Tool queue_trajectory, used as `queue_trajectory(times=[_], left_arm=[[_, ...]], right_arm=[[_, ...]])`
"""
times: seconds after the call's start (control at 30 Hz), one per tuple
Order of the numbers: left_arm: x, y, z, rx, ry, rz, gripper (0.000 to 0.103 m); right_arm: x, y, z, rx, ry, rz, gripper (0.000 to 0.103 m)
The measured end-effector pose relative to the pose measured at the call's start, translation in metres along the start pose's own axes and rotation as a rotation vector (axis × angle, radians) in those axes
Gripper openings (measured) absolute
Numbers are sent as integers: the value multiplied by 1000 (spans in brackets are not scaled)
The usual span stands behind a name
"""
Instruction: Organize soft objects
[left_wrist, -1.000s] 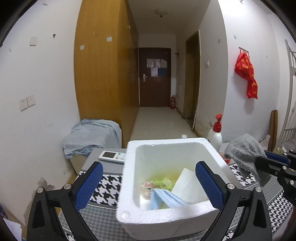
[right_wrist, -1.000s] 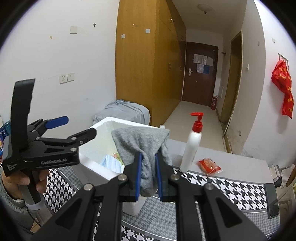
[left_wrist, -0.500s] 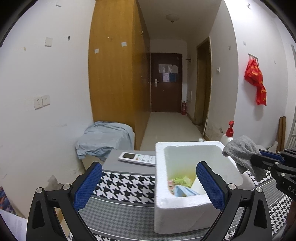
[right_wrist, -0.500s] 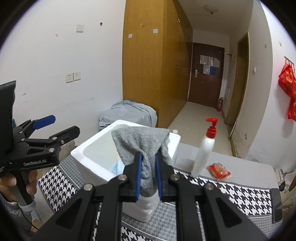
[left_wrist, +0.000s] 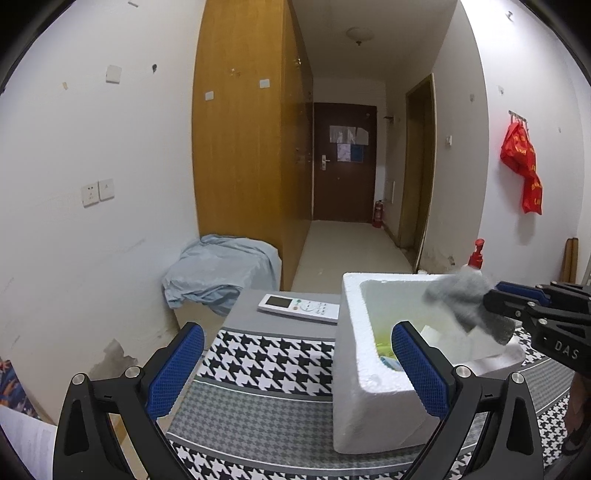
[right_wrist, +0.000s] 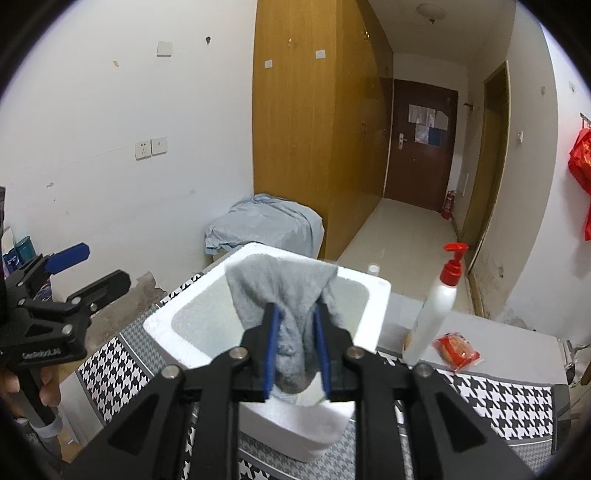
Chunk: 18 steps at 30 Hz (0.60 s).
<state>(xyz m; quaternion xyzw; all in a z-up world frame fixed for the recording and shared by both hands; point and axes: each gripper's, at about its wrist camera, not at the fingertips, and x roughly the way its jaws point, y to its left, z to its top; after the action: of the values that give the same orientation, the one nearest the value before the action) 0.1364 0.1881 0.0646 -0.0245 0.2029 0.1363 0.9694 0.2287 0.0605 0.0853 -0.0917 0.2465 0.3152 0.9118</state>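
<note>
- While my right gripper (right_wrist: 295, 354) hangs over the white foam box (right_wrist: 184, 354), its fingers (right_wrist: 270, 350) have just been easing apart; the grey cloth (right_wrist: 284, 291) sits between the blue pads, bunched, and I cannot tell whether they press on it.
- In the left wrist view the cloth (left_wrist: 461, 299) is at 3 o'clock, above the box's far right corner; the box (left_wrist: 369, 398) stands on the houndstooth mat (left_wrist: 266, 354) covering the counter (left_wrist: 251, 306).
- My left gripper (left_wrist: 295, 369) has its fingers (left_wrist: 173, 373) spread wide and grasps nothing; it sits off the box's left side.
- Inside the box I see pale blue, green and white soft items (left_wrist: 388, 350), partly hidden.
- A remote control (left_wrist: 299, 307) lies at 12 o'clock of the left gripper; a pump bottle (right_wrist: 432, 314) and a red packet (right_wrist: 458, 350) stand at the box's 3 o'clock in the right wrist view.
</note>
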Motion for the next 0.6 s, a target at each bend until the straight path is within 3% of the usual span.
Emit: queue_trajectory(times=[0.07,0.13,0.27,0.33,0.6], left_arm=[[0,2,-1,2,3,3,102],[-1,3,-2,0,3,5,102],[-1,4,-2,-2,4,2,102],[-2,3,-2,2,3,-3,102],[-12,-7,-3,12,-7,-26,102]], right_arm=[[2,-1,0,2,-4,-12,46],[-2,-1,-1,8,-26,-24,68],[-7,2,-2,8,-36,-15,72],[-9,4,-3,3,-34,-30,82],[-29,1,-9,4,-69,-63,99]])
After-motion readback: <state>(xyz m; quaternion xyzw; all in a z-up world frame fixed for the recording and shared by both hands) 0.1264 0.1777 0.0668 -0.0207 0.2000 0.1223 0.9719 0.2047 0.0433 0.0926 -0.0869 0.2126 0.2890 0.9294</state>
